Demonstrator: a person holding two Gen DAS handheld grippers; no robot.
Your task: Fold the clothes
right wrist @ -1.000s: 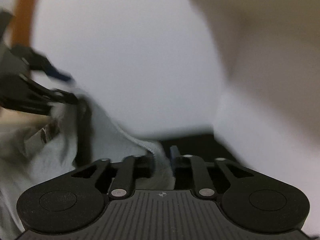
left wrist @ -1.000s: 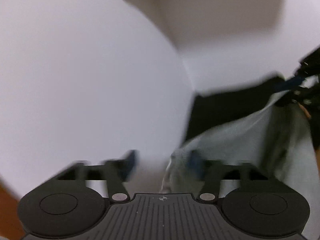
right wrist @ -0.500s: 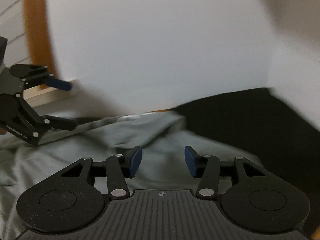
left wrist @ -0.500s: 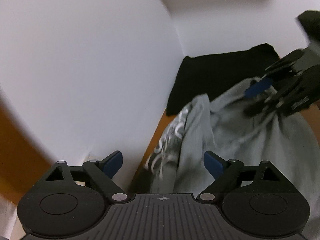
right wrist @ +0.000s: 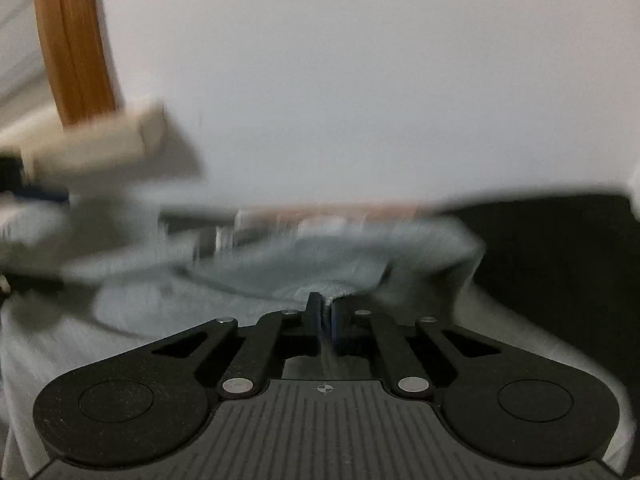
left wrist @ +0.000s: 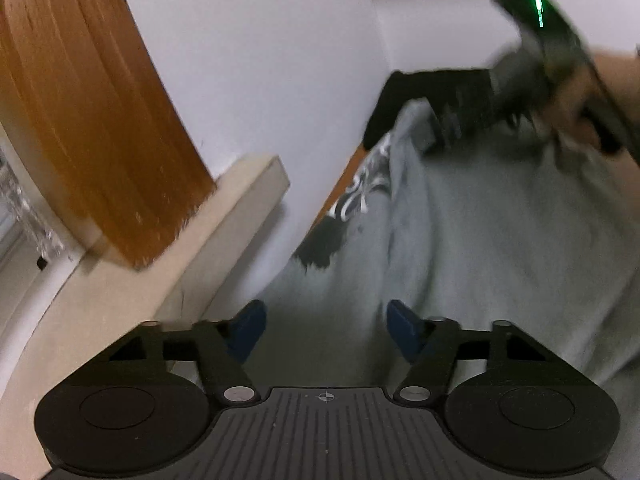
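Item: grey T-shirt (left wrist: 500, 248), light grey with a black-and-white print (left wrist: 352, 208) along one side (print seen in the left wrist view only). It lies spread and rumpled on an orange-brown tabletop (left wrist: 340, 184), of which only a thin strip shows at the shirt's edge beside the white wall (left wrist: 260, 60).

Item: black garment (right wrist: 560, 248), lying flat at the far end of the tabletop against the wall, its near edge covered by the grey T-shirt.

Item: left gripper (left wrist: 326, 326). Its jaws have just been closing and stand partly apart, blue fingertips (left wrist: 246, 330) clear of each other. Grey cloth lies below and between them; the pads do not press on it.

Item: right gripper (right wrist: 325, 316). Jaws pressed together, pinching a fold of the grey T-shirt's edge, which rises in a small ridge at the tips (the surrounding cloth is blurred).

Item: beige ledge (left wrist: 224, 216), projecting from the wall to the left of the shirt, with an orange-brown wooden panel (left wrist: 92, 112) standing on it.
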